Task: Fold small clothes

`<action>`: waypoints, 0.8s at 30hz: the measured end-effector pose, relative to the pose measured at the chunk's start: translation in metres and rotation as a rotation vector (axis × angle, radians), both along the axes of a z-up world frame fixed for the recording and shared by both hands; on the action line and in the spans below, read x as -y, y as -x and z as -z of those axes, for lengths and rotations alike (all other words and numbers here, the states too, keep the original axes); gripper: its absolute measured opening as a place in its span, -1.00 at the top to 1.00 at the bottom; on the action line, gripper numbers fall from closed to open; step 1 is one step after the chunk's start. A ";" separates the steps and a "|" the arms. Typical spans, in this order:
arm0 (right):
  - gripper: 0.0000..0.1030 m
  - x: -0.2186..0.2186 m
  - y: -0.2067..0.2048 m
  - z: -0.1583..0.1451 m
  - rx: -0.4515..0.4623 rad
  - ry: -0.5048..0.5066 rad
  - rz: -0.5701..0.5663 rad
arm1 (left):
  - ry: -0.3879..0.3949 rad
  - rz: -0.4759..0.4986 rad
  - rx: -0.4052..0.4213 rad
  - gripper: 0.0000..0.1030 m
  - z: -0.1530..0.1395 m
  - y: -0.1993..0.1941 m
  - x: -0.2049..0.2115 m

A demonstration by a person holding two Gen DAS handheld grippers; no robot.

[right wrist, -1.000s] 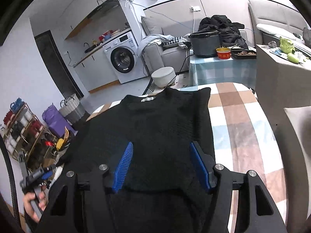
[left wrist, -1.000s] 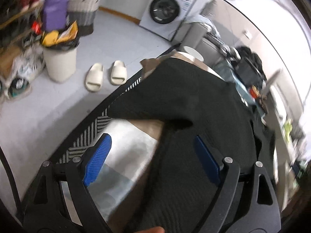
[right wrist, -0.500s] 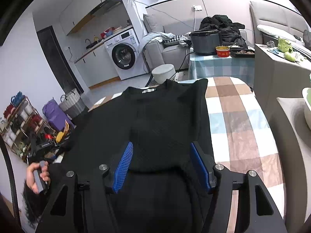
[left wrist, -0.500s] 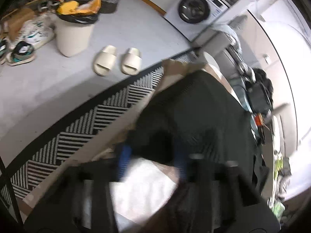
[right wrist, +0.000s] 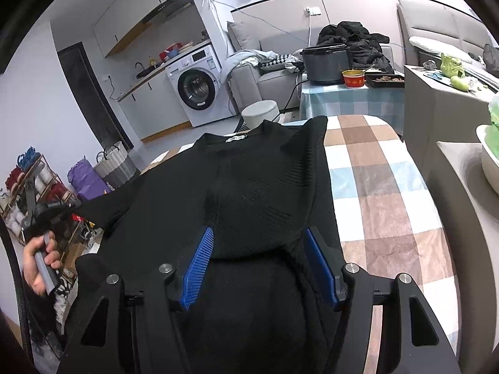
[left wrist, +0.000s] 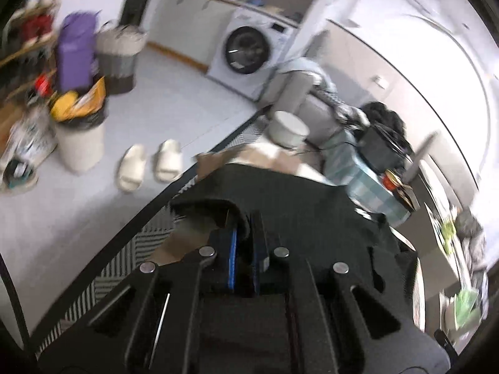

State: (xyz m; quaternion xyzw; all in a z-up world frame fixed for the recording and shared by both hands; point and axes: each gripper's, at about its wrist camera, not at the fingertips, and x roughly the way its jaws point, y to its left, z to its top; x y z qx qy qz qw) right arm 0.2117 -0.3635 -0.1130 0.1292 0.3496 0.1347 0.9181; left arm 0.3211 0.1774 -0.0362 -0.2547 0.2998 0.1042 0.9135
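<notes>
A black knit sweater (right wrist: 259, 180) lies spread on the checked tablecloth (right wrist: 374, 171), collar toward the far end. My right gripper (right wrist: 260, 249) stands open low over its near part, a fold of the fabric bulging between the blue pads without being pinched. My left gripper (left wrist: 246, 221) is shut on the edge of the black sweater (left wrist: 296, 205) at its left sleeve. In the right wrist view the left gripper (right wrist: 67, 205) and the hand (right wrist: 40, 261) holding it show at the far left, with the sleeve drawn up and outward.
Beyond the table stand a white stool (right wrist: 260, 113), a washing machine (right wrist: 196, 88) and a side table with a cooker (right wrist: 326, 62). Left of the table are a striped rug (left wrist: 124, 255), slippers (left wrist: 149, 163) and a full bin (left wrist: 79, 137).
The left gripper's jaws went from wide open to shut on the sweater's edge, and it rose with the fabric. The right gripper stayed open and shifted only slightly.
</notes>
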 end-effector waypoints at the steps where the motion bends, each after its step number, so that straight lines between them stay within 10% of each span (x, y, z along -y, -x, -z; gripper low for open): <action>1: -0.20 0.002 0.002 0.000 0.001 -0.008 0.007 | -0.007 0.037 0.014 0.91 -0.010 -0.007 0.022; 10: -0.20 0.019 0.012 -0.002 -0.008 -0.003 0.046 | -0.020 0.562 -0.134 0.65 0.014 -0.053 0.207; 17: -0.20 0.028 0.016 -0.004 -0.005 -0.005 0.065 | -0.034 0.476 -0.127 -0.06 0.016 -0.024 0.183; 24: -0.20 0.027 0.015 0.001 -0.013 -0.021 0.053 | -0.009 0.257 -0.120 -0.25 0.018 -0.045 0.099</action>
